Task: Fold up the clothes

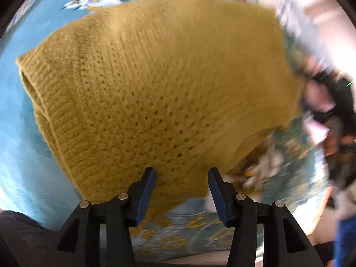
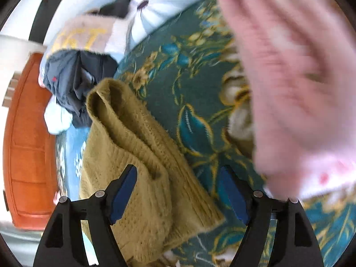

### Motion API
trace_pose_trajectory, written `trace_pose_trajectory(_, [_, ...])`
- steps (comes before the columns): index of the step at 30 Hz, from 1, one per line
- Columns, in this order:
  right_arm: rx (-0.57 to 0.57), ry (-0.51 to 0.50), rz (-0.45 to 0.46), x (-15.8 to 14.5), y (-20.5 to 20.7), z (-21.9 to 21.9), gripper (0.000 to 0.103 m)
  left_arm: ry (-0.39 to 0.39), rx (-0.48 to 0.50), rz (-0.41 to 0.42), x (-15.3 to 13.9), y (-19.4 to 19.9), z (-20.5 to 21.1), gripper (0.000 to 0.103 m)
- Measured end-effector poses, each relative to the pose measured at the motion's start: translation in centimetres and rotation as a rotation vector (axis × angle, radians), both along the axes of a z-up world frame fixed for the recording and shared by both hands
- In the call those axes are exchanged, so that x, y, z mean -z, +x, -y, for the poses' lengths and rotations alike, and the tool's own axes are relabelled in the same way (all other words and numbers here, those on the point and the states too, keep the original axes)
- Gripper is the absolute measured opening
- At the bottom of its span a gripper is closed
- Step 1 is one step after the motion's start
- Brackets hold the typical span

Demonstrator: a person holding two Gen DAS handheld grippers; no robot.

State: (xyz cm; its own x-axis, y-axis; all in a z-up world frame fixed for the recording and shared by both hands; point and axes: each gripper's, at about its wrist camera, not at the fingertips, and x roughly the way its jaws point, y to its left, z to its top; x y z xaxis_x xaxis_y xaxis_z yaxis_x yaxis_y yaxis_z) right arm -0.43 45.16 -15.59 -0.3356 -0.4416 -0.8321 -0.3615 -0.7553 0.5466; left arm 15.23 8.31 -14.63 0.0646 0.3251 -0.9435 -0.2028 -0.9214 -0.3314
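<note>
A mustard-yellow knitted sweater (image 1: 155,84) lies folded on a blue flowered bedspread (image 1: 17,133) and fills most of the left wrist view. My left gripper (image 1: 181,173) is open and empty, its fingertips just over the sweater's near edge. In the right wrist view the sweater (image 2: 138,155) lies with its ribbed hem towards me. My right gripper (image 2: 178,173) is open and empty above that folded edge. A blurred pink garment (image 2: 289,77) fills the right side of that view.
A pile of other clothes (image 2: 77,71), dark blue, white and beige, lies at the far end of the bed. An orange wooden door (image 2: 29,144) stands at the left. A dark green flowered spread (image 2: 178,66) covers the bed beside the sweater.
</note>
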Motion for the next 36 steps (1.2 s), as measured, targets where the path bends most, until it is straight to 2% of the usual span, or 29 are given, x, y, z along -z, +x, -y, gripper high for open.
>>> trace_pose_trajectory(2, [-0.028,-0.004,0.014,0.3,-0.5,0.3,0.08,0.088,-0.075,-0.041,-1.2,-0.1,1.3,0.053])
trace_pose_trajectory(5, [-0.075,-0.016,0.022,0.3,-0.7,1.2,0.078,0.179,-0.167,-0.061,-1.6,-0.6,3.0,0.053])
trace_pose_trajectory(7, [-0.106,0.028,0.035,0.2,-0.9,2.3,0.074,0.24,-0.228,-0.075,-1.9,-0.9,4.0,0.053])
trace_pose_trajectory(8, [-0.116,0.062,0.049,0.1,-1.1,2.8,0.062,0.268,-0.256,-0.074,-1.9,-0.9,4.5,0.053])
trace_pose_trajectory(9, [-0.122,0.092,0.07,0.0,-1.4,3.2,0.041,0.288,-0.277,-0.078,-1.9,-0.8,5.0,0.053])
trace_pose_trajectory(10, [-0.123,0.102,0.089,0.0,-1.7,3.4,0.031,0.308,-0.298,-0.081,-1.8,-0.8,5.5,0.053])
trace_pose_trajectory(12, [-0.113,0.082,0.1,-0.8,-2.2,3.9,0.023,0.341,-0.344,-0.094,-2.1,-0.9,7.0,0.053])
trace_pose_trajectory(13, [-0.119,0.086,0.087,-1.6,-2.5,4.5,0.023,0.357,-0.368,-0.101,-2.3,-1.1,8.0,0.053])
trace_pose_trajectory(15, [-0.162,0.082,0.027,-4.1,-2.9,6.4,0.022,0.379,-0.408,-0.125,-2.9,-1.1,9.9,0.053])
trace_pose_trajectory(18, [-0.297,0.089,-0.115,-9.1,-3.2,11.4,0.022,0.393,-0.454,-0.177,-4.6,-1.0,12.6,0.053])
trace_pose_trajectory(23, [-0.647,0.067,-0.337,-16.1,-0.1,23.3,0.022,0.416,-0.531,-0.263,-7.4,-0.8,17.0,0.053])
trace_pose_trajectory(26, [-0.905,0.022,-0.418,-17.3,4.1,29.4,0.021,0.415,-0.587,-0.282,-7.9,-0.3,19.6,0.053])
trace_pose_trajectory(27, [-0.986,0.024,-0.423,-16.9,5.3,31.3,0.021,0.413,-0.608,-0.283,-7.9,-0.1,20.4,0.053])
trace_pose_trajectory(29, [-1.075,0.068,-0.349,-14.2,6.2,34.3,0.021,0.407,-0.65,-0.284,-7.8,0.3,22.1,0.053])
trace_pose_trajectory(32, [-1.141,0.135,-0.209,-9.5,7.2,37.3,0.021,0.391,-0.678,-0.27,-7.4,0.8,23.4,0.054])
trace_pose_trajectory(35, [-1.165,0.131,-0.156,-7.7,8.0,38.5,0.022,0.373,-0.684,-0.244,-6.7,0.9,23.6,0.057])
trace_pose_trajectory(36, [-1.166,0.122,-0.141,-7.3,8.1,38.6,0.025,0.363,-0.672,-0.238,-6.6,0.6,23.4,0.057])
